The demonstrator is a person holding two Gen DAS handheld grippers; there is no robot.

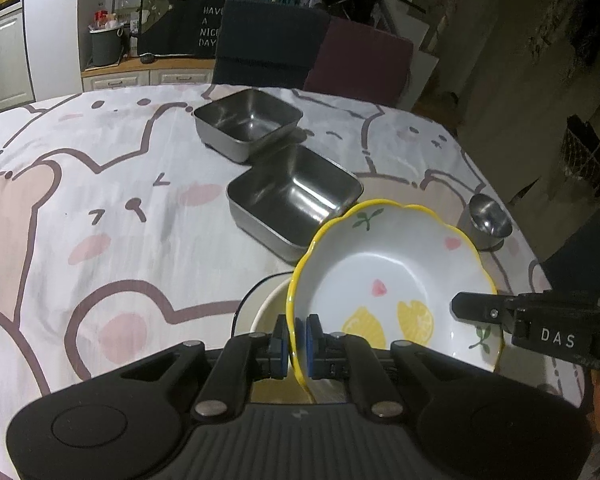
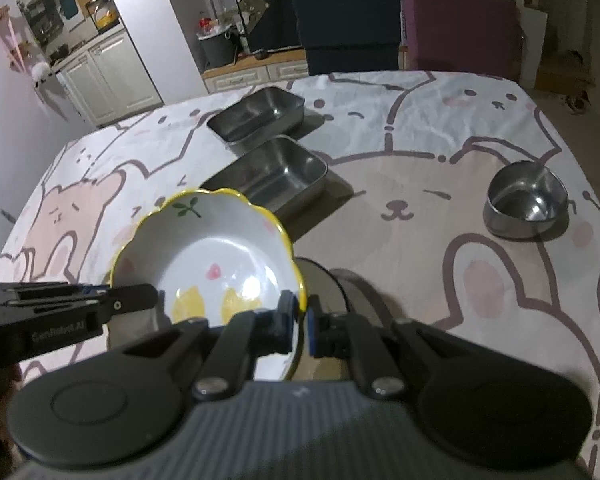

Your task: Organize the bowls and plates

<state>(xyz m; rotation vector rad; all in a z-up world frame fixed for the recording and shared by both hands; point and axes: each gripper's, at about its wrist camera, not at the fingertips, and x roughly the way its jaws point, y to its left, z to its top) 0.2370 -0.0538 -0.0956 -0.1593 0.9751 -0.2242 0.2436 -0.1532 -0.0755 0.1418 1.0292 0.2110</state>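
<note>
A white bowl (image 1: 392,280) with a scalloped yellow rim and lemon pattern was held above the worktop (image 1: 100,200) by both grippers at once. The left gripper (image 1: 298,338) had its fingers clenched on the bowl's left rim, and the right gripper (image 2: 300,320) had its fingers clenched on the opposite rim. The bowl hung tilted, directly over a cream plate (image 1: 266,308) with a dark edge that lay on the cartoon-bear cloth; whether the two touched could not be told. Further back sat two square steel trays (image 1: 296,204), side by side and nearly touching, neither nested in the other. A small round steel bowl (image 2: 526,200) stood well apart, toward the right edge. Two chairs (image 1: 272,40) stood beyond the worktop. Judging from this, the task looked to be in its early part: the lemon bowl seemed about to be set on the plate, while the trays and the steel bowl were still scattered and unstacked.
</note>
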